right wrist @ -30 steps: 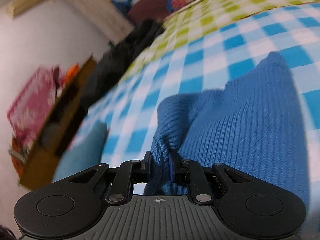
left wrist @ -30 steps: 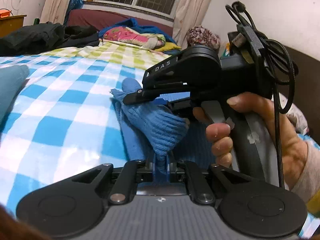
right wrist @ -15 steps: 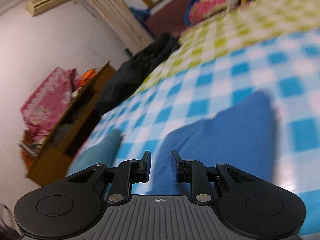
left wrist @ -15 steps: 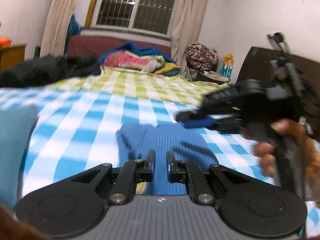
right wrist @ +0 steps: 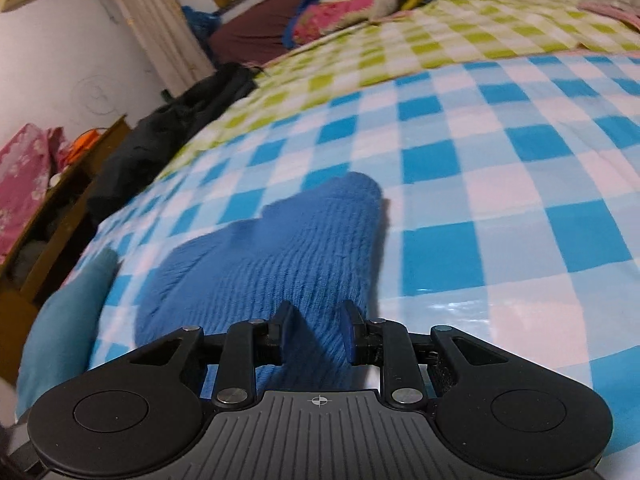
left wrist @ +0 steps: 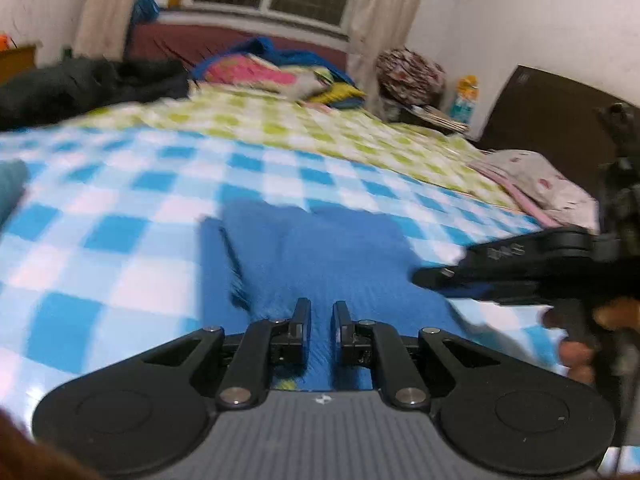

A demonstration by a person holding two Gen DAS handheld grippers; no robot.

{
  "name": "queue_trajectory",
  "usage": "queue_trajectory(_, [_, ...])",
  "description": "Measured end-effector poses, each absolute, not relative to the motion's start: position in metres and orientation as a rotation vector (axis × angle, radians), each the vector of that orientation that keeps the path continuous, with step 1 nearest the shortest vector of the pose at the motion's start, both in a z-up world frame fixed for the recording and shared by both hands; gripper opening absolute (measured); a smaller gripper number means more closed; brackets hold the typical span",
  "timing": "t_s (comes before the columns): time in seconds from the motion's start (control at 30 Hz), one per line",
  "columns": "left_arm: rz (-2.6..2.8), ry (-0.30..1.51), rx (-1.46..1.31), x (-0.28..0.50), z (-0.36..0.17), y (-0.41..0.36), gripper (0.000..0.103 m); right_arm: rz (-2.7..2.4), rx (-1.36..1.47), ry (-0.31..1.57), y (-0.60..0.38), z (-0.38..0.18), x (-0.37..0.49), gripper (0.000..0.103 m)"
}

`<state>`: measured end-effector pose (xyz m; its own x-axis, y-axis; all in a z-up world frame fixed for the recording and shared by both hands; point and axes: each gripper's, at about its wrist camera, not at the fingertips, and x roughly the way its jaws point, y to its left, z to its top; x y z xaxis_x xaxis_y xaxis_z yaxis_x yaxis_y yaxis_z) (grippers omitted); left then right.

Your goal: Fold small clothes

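The bed [right wrist: 500, 184] carries the blue knit garment [right wrist: 280, 256], lying flat just ahead of both grippers. It looks soft, light and floppy, best pinched at an edge or corner. A second ago each gripper was clamped on it, bunched and lifted; now the left gripper [left wrist: 321, 320] and right gripper [right wrist: 316, 322] stand apart, holding nothing.

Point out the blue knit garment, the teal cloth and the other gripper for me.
blue knit garment [right wrist: 280, 256], right wrist view, middle of the ribbed fabric.
teal cloth [right wrist: 68, 320], right wrist view, its broad side at left.
right gripper [left wrist: 440, 280], left wrist view, tips of its fingers.
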<state>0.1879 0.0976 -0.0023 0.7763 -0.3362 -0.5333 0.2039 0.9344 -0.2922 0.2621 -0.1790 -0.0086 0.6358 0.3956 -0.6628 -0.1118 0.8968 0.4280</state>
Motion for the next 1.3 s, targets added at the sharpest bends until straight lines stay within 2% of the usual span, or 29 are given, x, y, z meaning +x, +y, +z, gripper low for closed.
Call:
queue_trajectory(0.1, [-0.295,0.627,-0.193,0.184,-0.006,0.092,0.017,0.287,0.339,0.851,-0.182,-0.008,0.264,0.026])
queue_trajectory(0.17, [-0.294,0.613,-0.200,0.177,0.000,0.096,0.017,0.288,0.331,0.850,-0.182,-0.003,0.260,0.034])
queue_trajectory(0.43, [-0.242,0.541,-0.164,0.181,0.020,0.106,0.017,0.356,0.271,0.799,-0.169,0.016,0.221,0.037])
queue_trajectory(0.57, [-0.226,0.603,-0.152,0.185,0.001,0.106,0.017,0.373,0.231,0.833,-0.164,0.009,0.208,0.048])
queue_trajectory(0.73, [-0.222,0.604,-0.156,0.182,-0.004,0.107,0.017,0.353,0.207,0.891,-0.168,-0.015,0.216,0.047])
queue_trajectory(0.9, [-0.210,0.585,-0.168,0.170,0.007,0.112,0.018,0.350,0.216,0.880,-0.172,-0.007,0.208,0.046])
queue_trajectory(1.1, [-0.223,0.583,-0.236,0.157,0.005,0.121,0.029,0.382,0.295,0.866,-0.177,0.000,0.201,0.054])
queue_trajectory(1.17, [-0.241,0.584,-0.265,0.155,0.002,0.124,0.033,0.386,0.324,0.863,-0.175,-0.002,0.204,0.060])
queue_trajectory(1.23, [-0.254,0.584,-0.266,0.155,0.001,0.123,0.047,0.386,0.332,0.853,-0.171,-0.005,0.210,0.066])
queue_trajectory(1.3, [-0.237,0.580,-0.224,0.157,-0.002,0.120,0.057,0.380,0.327,0.863,-0.166,-0.010,0.217,0.067])
